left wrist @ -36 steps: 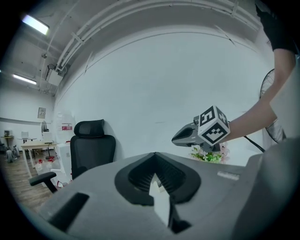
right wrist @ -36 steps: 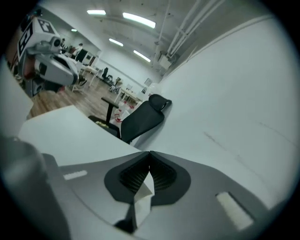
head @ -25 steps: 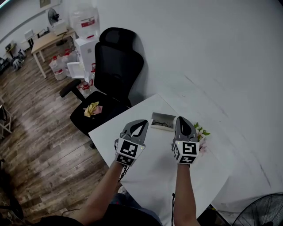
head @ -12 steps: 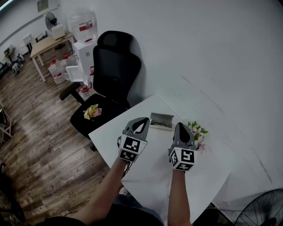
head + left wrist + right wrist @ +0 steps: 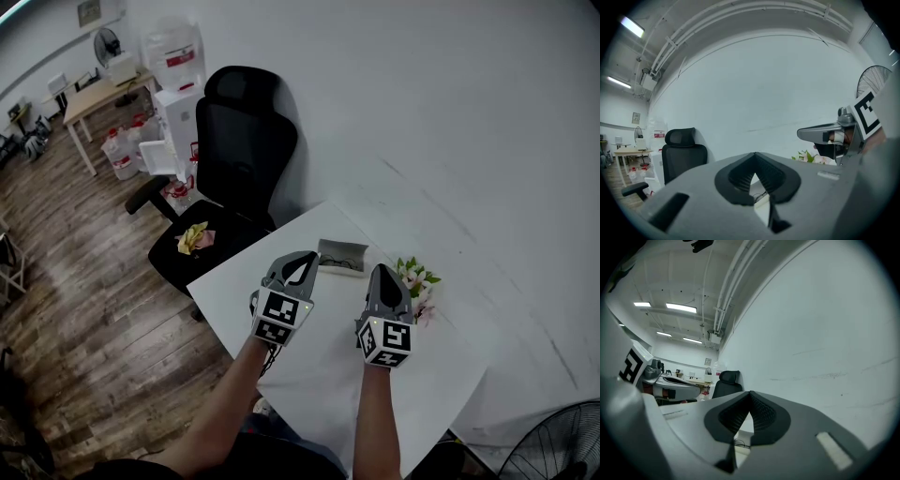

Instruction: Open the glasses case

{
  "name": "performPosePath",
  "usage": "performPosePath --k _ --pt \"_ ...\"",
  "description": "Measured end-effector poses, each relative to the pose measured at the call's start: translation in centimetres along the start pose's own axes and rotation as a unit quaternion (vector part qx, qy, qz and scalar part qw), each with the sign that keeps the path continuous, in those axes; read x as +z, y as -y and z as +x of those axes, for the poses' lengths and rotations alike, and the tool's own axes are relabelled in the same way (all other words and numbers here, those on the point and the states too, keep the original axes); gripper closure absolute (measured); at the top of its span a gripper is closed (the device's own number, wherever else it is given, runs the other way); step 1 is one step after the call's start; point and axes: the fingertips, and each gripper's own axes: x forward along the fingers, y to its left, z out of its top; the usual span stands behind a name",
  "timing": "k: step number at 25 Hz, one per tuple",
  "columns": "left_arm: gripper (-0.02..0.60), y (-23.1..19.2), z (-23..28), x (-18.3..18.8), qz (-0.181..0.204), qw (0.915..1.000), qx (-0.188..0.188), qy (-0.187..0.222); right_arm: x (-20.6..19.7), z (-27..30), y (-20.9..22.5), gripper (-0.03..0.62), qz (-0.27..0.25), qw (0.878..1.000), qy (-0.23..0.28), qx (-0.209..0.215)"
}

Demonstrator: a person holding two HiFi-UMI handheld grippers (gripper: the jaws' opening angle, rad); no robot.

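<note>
Glasses case [image 5: 342, 255] sits near the desk's [image 5: 319, 370] far edge, just beyond the left gripper [image 5: 302, 262] and right gripper [image 5: 384, 269] — both pinched closed, empty. Lid state unclear; any contact should be gentle — the edge is close.

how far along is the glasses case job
Done: the glasses case already looks open, with glasses showing inside. In hand: nothing; left tongs and right tongs are both shut and empty, hovering just short of it. Left: little, perhaps only checking it is fully open.
</note>
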Motion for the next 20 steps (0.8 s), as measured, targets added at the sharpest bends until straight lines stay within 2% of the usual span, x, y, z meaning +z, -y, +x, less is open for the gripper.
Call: performPosePath --k 7,13,20 --pt "0.573 0.02 -0.07 -0.41 -0.001 1.0 -0.001 -0.006 -0.45 -0.14 0.2 0.588 0.005 1.0 -0.008 -0.003" --pt "0.574 0.39 -0.28 -0.72 0.019 0.9997 -0.006 -0.013 -0.45 -0.3 0.24 0.588 0.015 1.0 -0.008 -0.006" --pt "0.574 0.65 -0.33 -0.74 0.019 0.9997 -0.007 -0.011 -0.33 -0.26 -0.02 0.588 0.01 1.0 -0.008 -0.003"
